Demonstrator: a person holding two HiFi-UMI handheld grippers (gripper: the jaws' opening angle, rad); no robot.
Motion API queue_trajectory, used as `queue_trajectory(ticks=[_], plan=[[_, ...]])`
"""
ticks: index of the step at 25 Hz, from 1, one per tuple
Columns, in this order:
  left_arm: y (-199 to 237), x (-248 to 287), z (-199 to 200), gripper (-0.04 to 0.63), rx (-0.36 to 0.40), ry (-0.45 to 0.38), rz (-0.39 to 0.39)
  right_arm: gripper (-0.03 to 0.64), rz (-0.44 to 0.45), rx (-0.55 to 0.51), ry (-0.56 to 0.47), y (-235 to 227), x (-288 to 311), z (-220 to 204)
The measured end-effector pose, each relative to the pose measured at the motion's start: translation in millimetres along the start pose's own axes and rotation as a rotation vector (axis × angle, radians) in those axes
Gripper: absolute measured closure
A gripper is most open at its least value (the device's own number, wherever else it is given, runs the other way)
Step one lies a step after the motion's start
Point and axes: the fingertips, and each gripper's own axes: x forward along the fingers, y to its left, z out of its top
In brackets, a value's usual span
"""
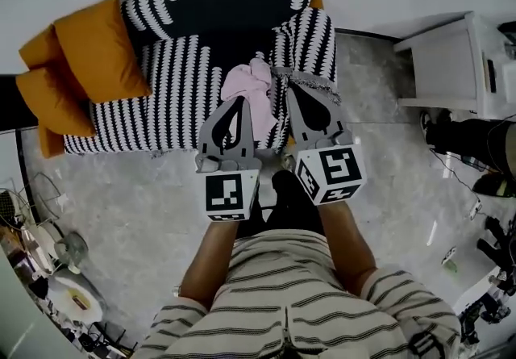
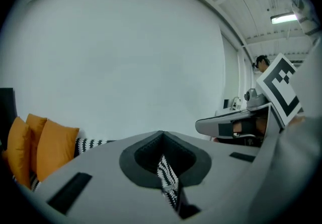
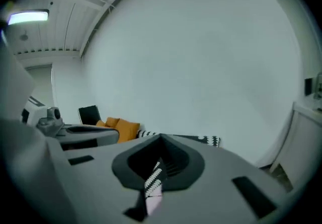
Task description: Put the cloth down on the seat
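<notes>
A bunched pink cloth (image 1: pixel 250 85) hangs between my two grippers over the front of the seat of a black-and-white patterned sofa (image 1: pixel 189 75). My left gripper (image 1: pixel 240 101) is shut, and the left gripper view shows a fold of black-and-white fabric (image 2: pixel 167 180) pinched between its jaws. My right gripper (image 1: pixel 292 89) is also shut; a strip of patterned and pink fabric (image 3: pixel 153 182) sits in its jaws in the right gripper view. Both grippers are held side by side, close together and well above the floor. Both gripper views look out at a bare white wall.
Orange cushions (image 1: pixel 89 59) are piled at the sofa's left end. A white cabinet (image 1: pixel 455 59) stands to the right, with dark gear and cables (image 1: pixel 476 148) on the floor beside it. A small fan (image 1: pixel 68 251) and clutter lie at the lower left.
</notes>
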Motion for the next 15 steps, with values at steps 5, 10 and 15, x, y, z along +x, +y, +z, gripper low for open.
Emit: queue_trajectory(ticks=[5, 10, 15], plan=[[-4.3, -21.2, 45.1, 0.592, 0.015, -0.066, 0.007, 0.604, 0.014, -0.023, -0.048, 14.3, -23.0, 38.4], [3.1, -37.6, 79.3, 0.592, 0.029, -0.116, 0.022, 0.604, 0.019, -0.049, -0.101, 27.7, -41.5, 71.0], [1.2, -56.1, 109.0, 0.592, 0.05, -0.159, 0.018, 0.604, 0.043, -0.06, -0.139, 45.2, -57.8, 95.0]])
